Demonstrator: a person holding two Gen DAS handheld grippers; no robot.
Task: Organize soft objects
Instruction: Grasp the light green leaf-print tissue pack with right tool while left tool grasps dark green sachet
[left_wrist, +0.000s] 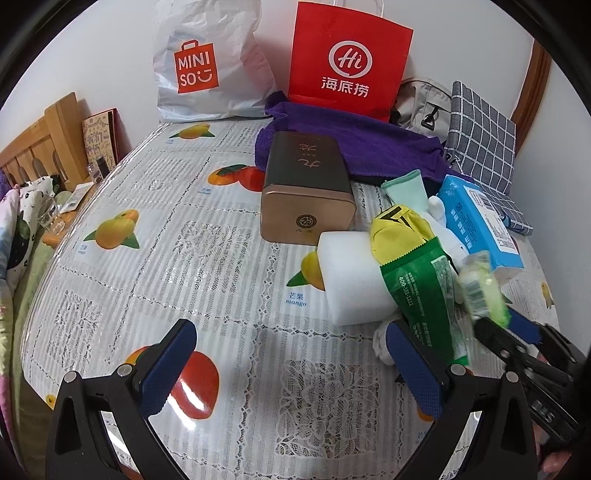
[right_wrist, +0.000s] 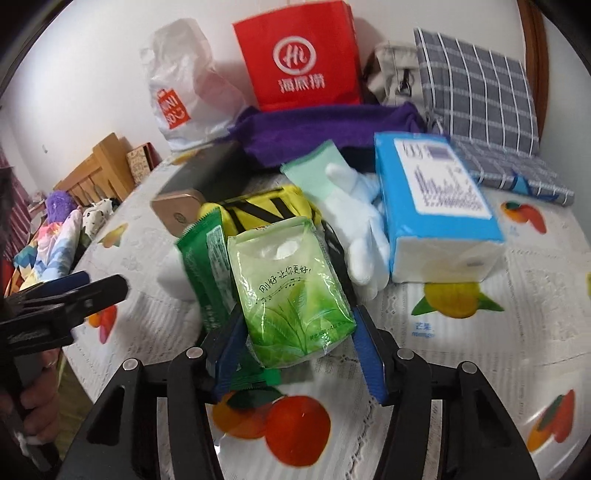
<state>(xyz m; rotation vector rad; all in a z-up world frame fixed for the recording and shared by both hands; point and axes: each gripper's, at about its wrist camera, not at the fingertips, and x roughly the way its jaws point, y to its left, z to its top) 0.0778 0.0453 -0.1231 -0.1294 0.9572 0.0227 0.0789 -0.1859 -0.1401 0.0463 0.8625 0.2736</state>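
My right gripper (right_wrist: 295, 332) is shut on a light green tissue pack (right_wrist: 291, 291) and holds it above the table; it shows blurred in the left wrist view (left_wrist: 484, 291). Behind it lie a dark green wet-wipe packet (right_wrist: 205, 273), a yellow and black pouch (right_wrist: 266, 208), a white glove (right_wrist: 358, 229), a mint tube (right_wrist: 314, 173) and a blue tissue pack (right_wrist: 436, 206). My left gripper (left_wrist: 291, 354) is open and empty over the tablecloth, left of a white sponge block (left_wrist: 351, 277).
A bronze tin box (left_wrist: 306, 184) lies mid-table. A purple towel (left_wrist: 351, 136), a red paper bag (left_wrist: 347, 59), a white Miniso bag (left_wrist: 199, 62), a grey bag (left_wrist: 424, 103) and a checked cloth (left_wrist: 480, 136) line the back. A bed sits left.
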